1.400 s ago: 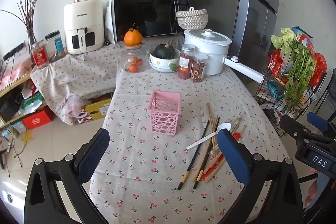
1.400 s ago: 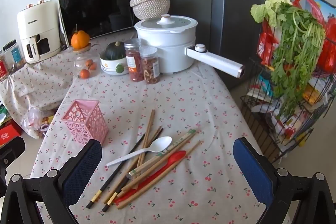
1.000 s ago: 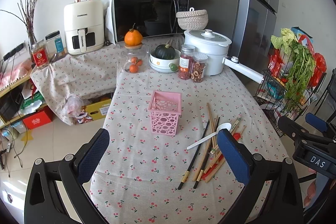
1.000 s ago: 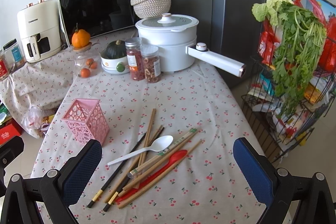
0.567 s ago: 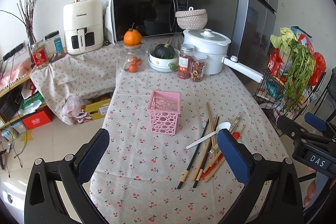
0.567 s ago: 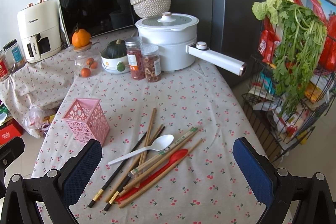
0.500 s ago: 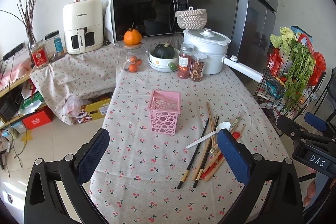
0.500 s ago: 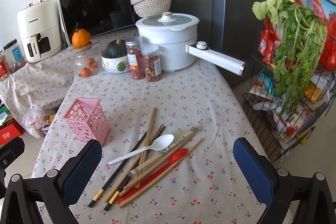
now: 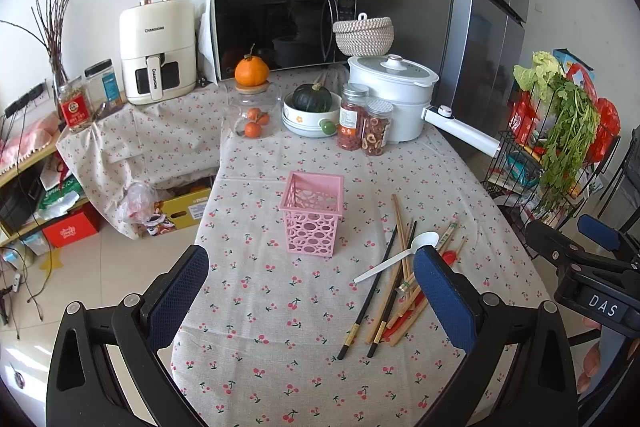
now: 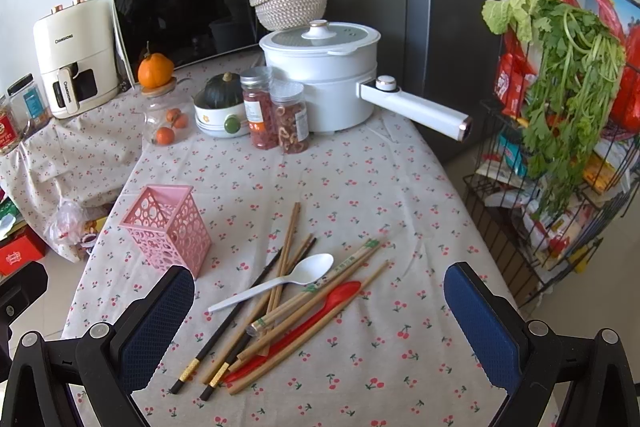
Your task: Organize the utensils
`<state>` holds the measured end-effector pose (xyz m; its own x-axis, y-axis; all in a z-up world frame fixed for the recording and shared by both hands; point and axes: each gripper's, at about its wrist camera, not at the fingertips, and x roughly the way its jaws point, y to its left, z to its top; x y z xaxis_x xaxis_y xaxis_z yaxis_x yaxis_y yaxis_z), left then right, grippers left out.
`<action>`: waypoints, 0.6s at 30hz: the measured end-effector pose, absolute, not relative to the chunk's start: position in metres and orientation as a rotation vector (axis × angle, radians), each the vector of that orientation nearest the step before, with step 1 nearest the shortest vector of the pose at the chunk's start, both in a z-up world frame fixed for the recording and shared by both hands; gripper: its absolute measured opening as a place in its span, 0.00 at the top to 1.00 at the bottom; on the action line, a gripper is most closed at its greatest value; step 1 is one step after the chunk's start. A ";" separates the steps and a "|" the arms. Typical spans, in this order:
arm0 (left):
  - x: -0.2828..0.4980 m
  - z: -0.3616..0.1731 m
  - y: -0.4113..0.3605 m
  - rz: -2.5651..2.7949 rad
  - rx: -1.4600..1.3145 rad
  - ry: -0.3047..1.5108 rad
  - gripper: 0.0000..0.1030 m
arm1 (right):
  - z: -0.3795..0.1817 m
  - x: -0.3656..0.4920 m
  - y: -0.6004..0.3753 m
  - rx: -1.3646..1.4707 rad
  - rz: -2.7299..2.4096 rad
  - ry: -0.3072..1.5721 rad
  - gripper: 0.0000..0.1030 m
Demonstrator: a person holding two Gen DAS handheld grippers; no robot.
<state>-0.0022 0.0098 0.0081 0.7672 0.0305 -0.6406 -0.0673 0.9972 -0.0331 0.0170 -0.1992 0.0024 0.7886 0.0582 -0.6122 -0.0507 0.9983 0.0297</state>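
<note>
Under crossed chopsticks [image 10: 280, 267] a red spoon [image 10: 320, 311] half hides; both claws, left [image 9: 310, 303] and right [image 10: 318, 323], gape wide, empty.

In the left wrist view the left claw's right pad [image 9: 444, 301] covers part of the red spoon [image 9: 450, 257] and some chopstick [image 9: 400, 227] ends. The right claw [image 9: 592, 291] is cut off at the frame edge. The basket [image 10: 166, 227] interior is hidden behind its walls

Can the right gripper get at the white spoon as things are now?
Probably yes. The right gripper is open and empty, and the white spoon lies on top of the chopsticks with nothing covering it.
</note>
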 end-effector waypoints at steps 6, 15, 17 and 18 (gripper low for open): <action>-0.002 0.008 0.010 0.053 -0.054 0.696 0.00 | 0.000 0.018 -0.200 0.020 0.061 0.667 0.00; -0.002 0.008 0.010 0.051 -0.048 0.700 0.00 | 0.000 0.019 -0.201 0.021 0.057 0.666 0.00; 0.001 0.008 0.007 0.045 -0.030 0.710 0.00 | 0.000 0.020 -0.204 0.030 0.049 0.664 0.00; 0.003 0.007 0.007 0.038 -0.027 0.717 0.00 | 0.001 0.021 -0.206 0.037 0.043 0.665 0.00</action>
